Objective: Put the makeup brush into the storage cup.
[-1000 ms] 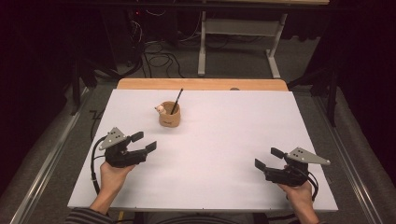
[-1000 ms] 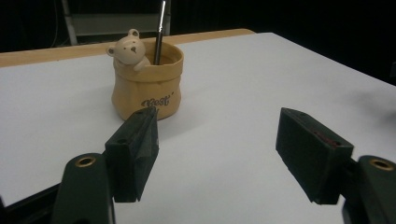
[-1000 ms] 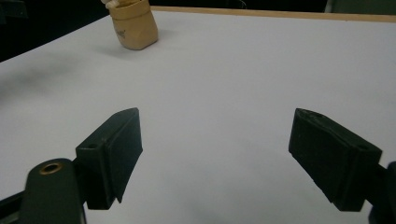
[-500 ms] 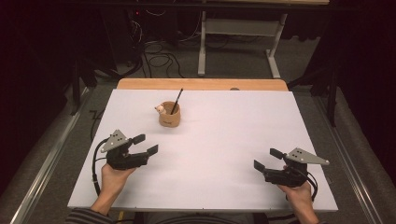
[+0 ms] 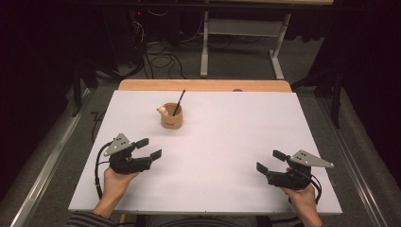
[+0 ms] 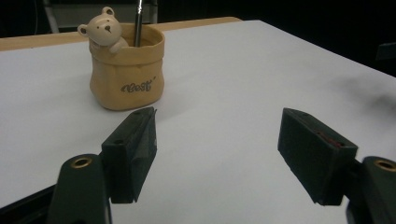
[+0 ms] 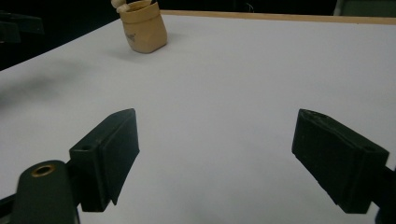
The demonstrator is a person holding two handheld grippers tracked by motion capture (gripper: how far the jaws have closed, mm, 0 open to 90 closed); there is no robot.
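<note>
A tan cloth-look pot stands on the white tabletop, back left of its middle. A small bear figure peeks over its rim, and a dark pen stands in it. My left gripper rests at the front left, pointing toward the pot and a short way from it, jaws wide open with nothing between them. At the front right my right gripper is open too, with bare tabletop between its jaws.
A wooden strip shows along the table's far edge. Beyond it are a white metal frame and loose cables on a dark floor. The person's hands hold the grippers close to the table's near edge.
</note>
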